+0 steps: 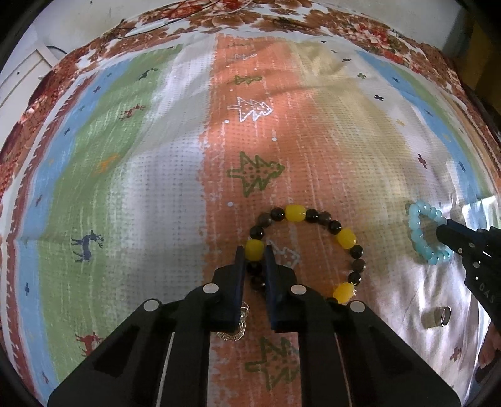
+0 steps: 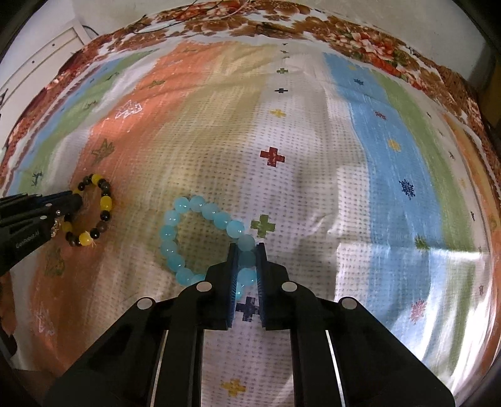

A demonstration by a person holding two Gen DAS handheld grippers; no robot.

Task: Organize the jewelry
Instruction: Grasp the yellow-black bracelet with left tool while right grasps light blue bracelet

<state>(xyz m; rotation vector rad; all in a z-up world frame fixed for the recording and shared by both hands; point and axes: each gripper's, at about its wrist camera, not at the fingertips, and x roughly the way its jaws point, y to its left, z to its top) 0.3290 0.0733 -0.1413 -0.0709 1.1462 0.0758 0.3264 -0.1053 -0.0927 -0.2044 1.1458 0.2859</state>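
Observation:
A bracelet of black and yellow beads [image 1: 344,238] lies on the patterned cloth [image 1: 156,175]. My left gripper [image 1: 254,252] is shut on its left side, with a yellow bead between the fingertips. A light blue bead bracelet [image 2: 175,238] lies to the right. My right gripper [image 2: 246,250] is shut on its right side. Each gripper shows in the other view: the right one [image 1: 444,230] at the blue bracelet [image 1: 418,234], the left one [image 2: 75,200] at the black and yellow bracelet [image 2: 105,203]. A small clear sparkly piece [image 1: 233,332] lies under my left fingers.
A small metal ring or cylinder [image 1: 436,316] lies on the cloth at the right. The striped cloth lies over a floral sheet [image 1: 281,18] at the far edge. A white cabinet [image 1: 18,75] stands at the far left.

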